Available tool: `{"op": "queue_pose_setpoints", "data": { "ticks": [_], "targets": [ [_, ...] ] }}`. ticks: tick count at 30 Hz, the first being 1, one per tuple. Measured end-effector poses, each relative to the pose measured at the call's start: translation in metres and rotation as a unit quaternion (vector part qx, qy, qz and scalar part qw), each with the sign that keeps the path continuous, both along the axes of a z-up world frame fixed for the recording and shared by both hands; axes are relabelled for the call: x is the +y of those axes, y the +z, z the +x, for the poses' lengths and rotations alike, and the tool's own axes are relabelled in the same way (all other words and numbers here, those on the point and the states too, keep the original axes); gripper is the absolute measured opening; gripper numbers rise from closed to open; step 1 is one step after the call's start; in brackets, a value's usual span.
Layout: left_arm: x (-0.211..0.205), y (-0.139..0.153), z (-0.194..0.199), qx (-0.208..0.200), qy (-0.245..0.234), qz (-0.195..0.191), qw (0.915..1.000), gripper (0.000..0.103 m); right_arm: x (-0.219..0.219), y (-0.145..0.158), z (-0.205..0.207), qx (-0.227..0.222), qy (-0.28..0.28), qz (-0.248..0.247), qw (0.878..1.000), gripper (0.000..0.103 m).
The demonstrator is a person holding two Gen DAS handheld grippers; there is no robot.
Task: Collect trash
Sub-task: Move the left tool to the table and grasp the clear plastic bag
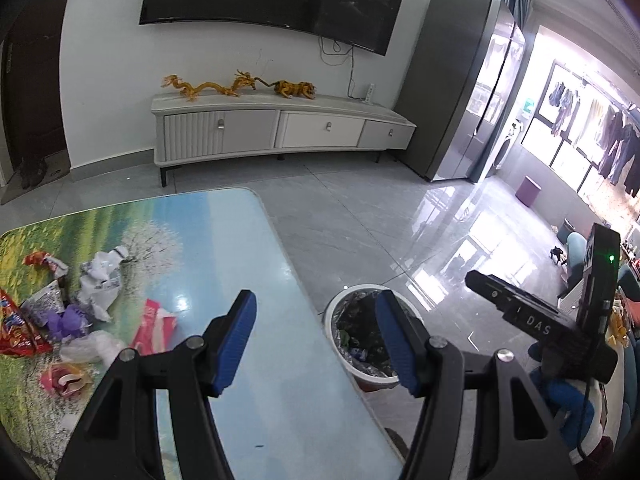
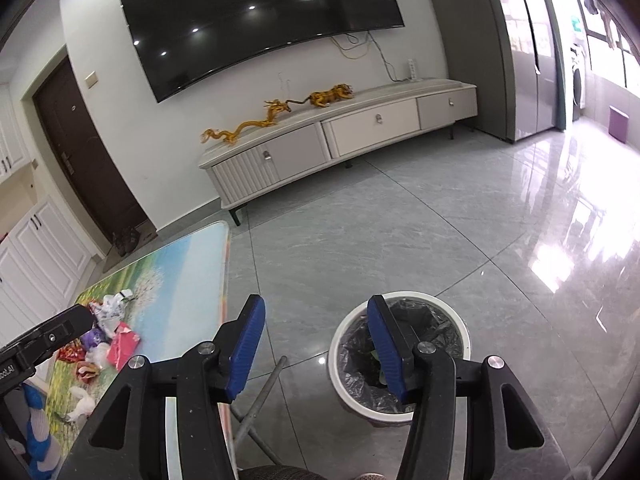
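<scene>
- At the far left of the left wrist view a red snack wrapper [image 1: 14, 332] is cut off by the picture's edge, so only part of its print shows.
- Just right of it lies the heap of trash [image 1: 80, 312] on the table [image 1: 248, 264]: crumpled white paper [image 1: 100, 280], a purple scrap [image 1: 66, 322], a clear plastic bag [image 1: 90, 346], a pink packet [image 1: 154, 322] and a pink-and-yellow wrapper [image 1: 66, 378]. The small lettering on them is too blurred to read.
- The table's near edge is hidden behind the black frame of the left gripper [image 1: 316, 336], which sits over the table's right edge, tilted downward. Its blue pads [image 1: 236, 340] stand apart with nothing between them.
- Right of the table, on the grey floor tiles [image 1: 360, 216], stands the white bin [image 1: 340, 308] with a black liner. The gripper's right pad covers part of its mouth; some bits lie inside, too dim to name.
- At the right of that view the right gripper's body [image 1: 536, 320] shows from the side, its fingertips out of sight; a blue-and-white gloved hand [image 1: 568, 404] beneath it is largely covered.
- In the right wrist view the left gripper's tip [image 2: 60, 328] enters at the left edge, over the trash; the rest is cut off.
- The right gripper [image 2: 316, 348] points down at the floor between table and bin, pads parted and empty.
- Its right pad overlaps the bin's rim [image 2: 452, 312], hiding part of the liner.
</scene>
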State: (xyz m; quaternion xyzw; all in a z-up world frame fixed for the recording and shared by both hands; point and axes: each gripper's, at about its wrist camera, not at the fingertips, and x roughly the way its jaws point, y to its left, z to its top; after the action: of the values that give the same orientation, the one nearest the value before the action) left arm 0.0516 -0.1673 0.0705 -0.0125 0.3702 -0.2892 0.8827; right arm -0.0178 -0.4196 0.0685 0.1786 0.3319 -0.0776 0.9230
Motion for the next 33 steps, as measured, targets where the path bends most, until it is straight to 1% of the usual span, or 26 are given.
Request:
{"op": "queue_pose_setpoints", "data": {
  "ticks": [5, 8, 12, 15, 18, 21, 22, 30, 33],
  "targets": [
    [0.067, -0.003, -0.019, -0.008, 0.015, -0.006, 0.9998, 0.060, 0.031, 0.007, 0.004, -0.003, 0.029, -0.012, 1.000, 0.051],
    [0.108, -0.011, -0.037, -0.008, 0.021, -0.007, 0.9997, 0.060, 0.050, 0.009, 0.007, -0.003, 0.049, -0.015, 0.999, 0.051],
    [0.163, -0.036, -0.062, 0.015, 0.049, -0.004, 0.9987, 0.060, 0.076, 0.007, 0.011, 0.002, 0.078, -0.021, 0.997, 0.052],
    [0.193, -0.058, -0.075, 0.035, 0.075, 0.007, 0.9966, 0.060, 0.096, 0.004, 0.013, 0.009, 0.099, -0.025, 0.995, 0.052],
    [0.215, -0.079, -0.080, 0.062, 0.093, 0.004, 0.9937, 0.059, 0.115, 0.000, 0.018, 0.017, 0.119, -0.029, 0.992, 0.052],
    [0.221, -0.093, -0.082, 0.079, 0.102, -0.005, 0.9917, 0.056, 0.132, -0.005, 0.026, 0.027, 0.138, -0.032, 0.990, 0.052],
    [0.220, -0.097, -0.082, 0.084, 0.100, -0.010, 0.9913, 0.054, 0.137, -0.006, 0.028, 0.029, 0.143, -0.033, 0.989, 0.052],
    [0.199, -0.117, -0.075, 0.103, 0.084, -0.014, 0.9911, 0.043, 0.171, -0.020, 0.042, 0.057, 0.182, -0.052, 0.980, 0.052],
    [0.197, -0.120, -0.068, 0.103, 0.088, -0.018, 0.9906, 0.033, 0.179, -0.023, 0.048, 0.064, 0.188, -0.054, 0.978, 0.053]
  ]
}}
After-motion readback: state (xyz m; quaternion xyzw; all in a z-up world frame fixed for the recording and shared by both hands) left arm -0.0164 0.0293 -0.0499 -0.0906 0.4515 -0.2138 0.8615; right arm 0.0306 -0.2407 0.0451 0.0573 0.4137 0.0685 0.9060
